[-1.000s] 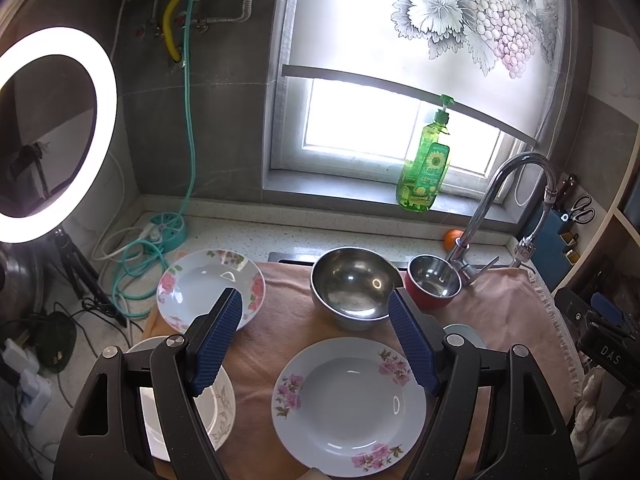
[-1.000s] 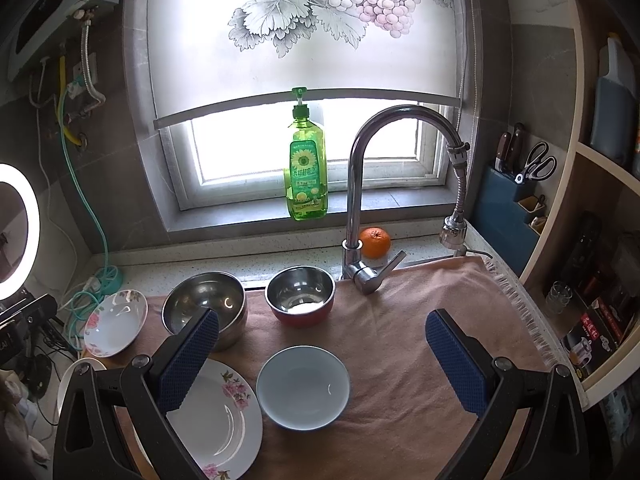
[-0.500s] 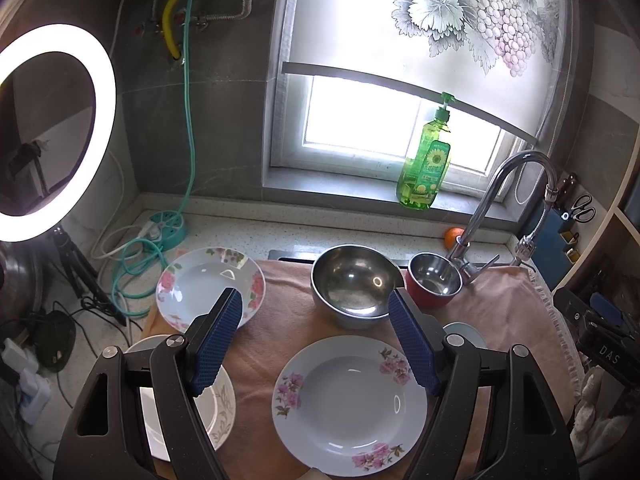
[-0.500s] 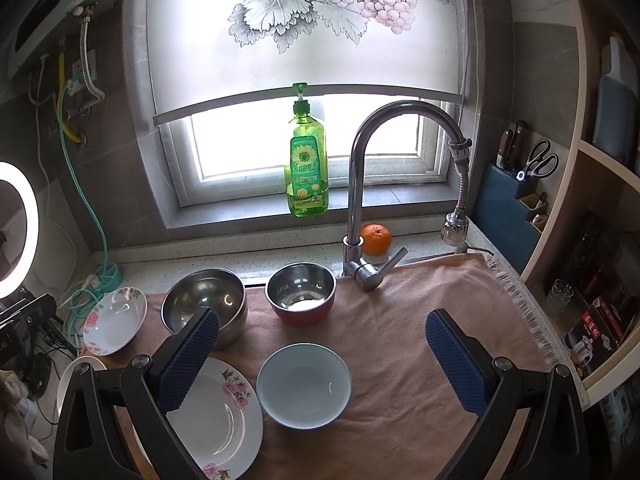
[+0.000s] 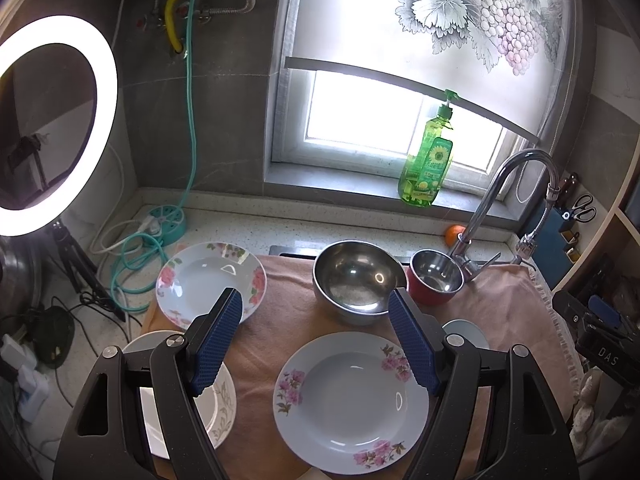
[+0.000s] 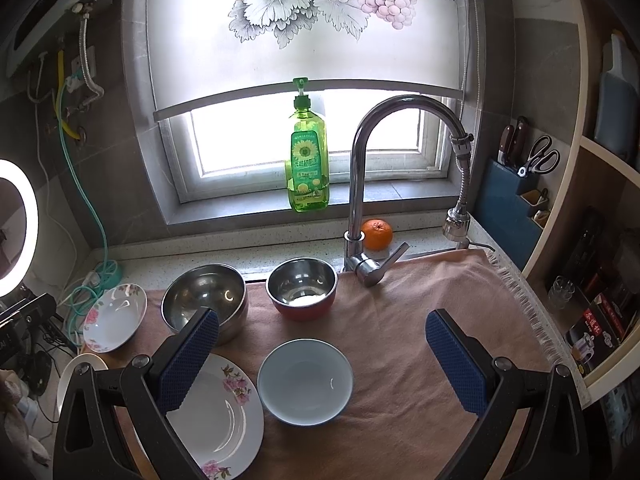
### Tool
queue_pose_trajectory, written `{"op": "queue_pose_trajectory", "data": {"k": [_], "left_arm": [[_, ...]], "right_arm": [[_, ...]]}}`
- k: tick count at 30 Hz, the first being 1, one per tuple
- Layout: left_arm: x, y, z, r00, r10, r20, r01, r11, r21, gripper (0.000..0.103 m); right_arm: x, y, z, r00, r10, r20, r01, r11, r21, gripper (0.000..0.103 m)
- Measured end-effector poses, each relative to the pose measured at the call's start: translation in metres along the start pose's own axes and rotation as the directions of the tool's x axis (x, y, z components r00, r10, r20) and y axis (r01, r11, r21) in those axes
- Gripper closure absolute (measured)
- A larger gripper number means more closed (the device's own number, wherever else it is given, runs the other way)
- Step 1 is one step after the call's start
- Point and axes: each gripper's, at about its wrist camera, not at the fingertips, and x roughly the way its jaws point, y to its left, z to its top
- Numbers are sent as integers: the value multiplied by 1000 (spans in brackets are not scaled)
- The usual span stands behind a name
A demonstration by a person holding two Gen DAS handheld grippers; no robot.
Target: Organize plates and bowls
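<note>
Both grippers hover above a kitchen surface (image 6: 400,420) that is draped with a pink cloth (image 6: 420,312). Each has its blue-padded fingers spread wide, with nothing between them.

The left gripper (image 5: 316,340) hangs over the near left part of the cloth. Directly below and ahead of it lies a floral plate (image 5: 350,404), pale blue with pink blossoms on its rim. Farther back and to the left, a second floral plate (image 5: 202,280) sits half on the cloth's edge and half on the speckled stone. A white plate with a grey leaf pattern (image 5: 222,404) lies at the near left, mostly hidden behind the left finger. Behind the near floral plate stands a large steel bowl (image 5: 356,280), and just to its right is a smaller red bowl with a steel interior (image 5: 434,280), the two nearly touching.

The right gripper (image 6: 320,344) is poised above a plain pale blue bowl (image 6: 305,382), which rests upright on the cloth just beside the near floral plate's right rim. From this view the large steel bowl and the red bowl stand side by side in the back row, in front of the chrome faucet (image 6: 360,184). A green dish soap bottle (image 6: 306,160) stands on the window sill, and an orange (image 6: 377,234) lies beside the faucet base. A ring light (image 5: 52,120) glows at the far left.
</note>
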Motion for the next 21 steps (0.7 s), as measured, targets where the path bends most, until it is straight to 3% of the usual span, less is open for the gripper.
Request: {"op": "queue_pose_trajectory", "data": {"k": [7,21], "left_arm": [[3,9,-2,1000,5,-9,-5,1000,-18,27],[25,33,-12,994,-22,-103,17,998,-56,28]], "right_arm": [[7,1,-5,999,33,-35,-33,999,4,1],[19,-6,-22,989,118,-90,-113,992,49,1]]}}
